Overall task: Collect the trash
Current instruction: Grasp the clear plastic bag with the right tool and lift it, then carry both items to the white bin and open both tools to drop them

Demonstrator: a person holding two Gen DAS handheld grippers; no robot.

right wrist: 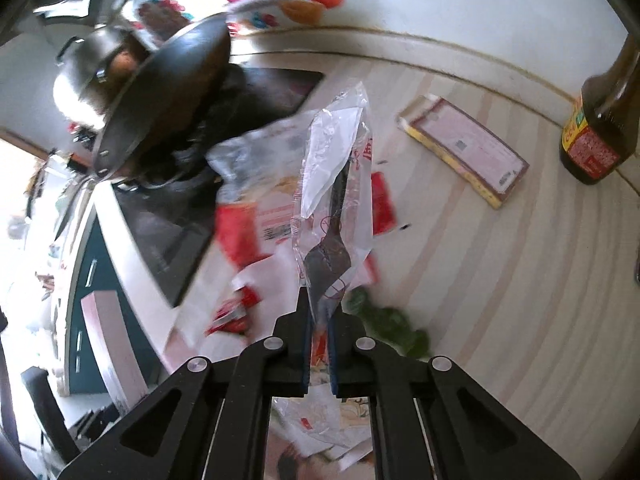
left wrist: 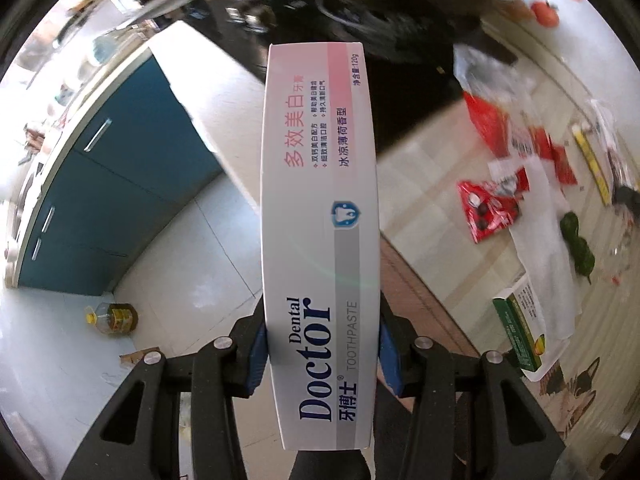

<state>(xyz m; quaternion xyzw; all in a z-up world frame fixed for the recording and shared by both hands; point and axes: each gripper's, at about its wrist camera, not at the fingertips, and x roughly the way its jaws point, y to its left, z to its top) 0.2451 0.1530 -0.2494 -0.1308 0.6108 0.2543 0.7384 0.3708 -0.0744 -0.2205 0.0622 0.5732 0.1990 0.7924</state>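
Holding two bits of trash. My left gripper (left wrist: 322, 354) squeezed toothpaste box (left wrist: 320, 216), up off counter (left wrist: 452, 184). My right gripper (right wrist: 319, 354) pinched clear wrapper (right wrist: 334, 184). Red packets (left wrist: 486, 210), green box (left wrist: 516, 330), yellow box (right wrist: 464, 148) lay on counter. No bin seen.

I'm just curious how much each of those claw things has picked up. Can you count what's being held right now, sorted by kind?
Toothpaste boxes: 1, the white and pink toothpaste box clamped in the left gripper.
Clear plastic wrappers: 1, the cutlery wrapper pinched in the right gripper.
Total held: 2.
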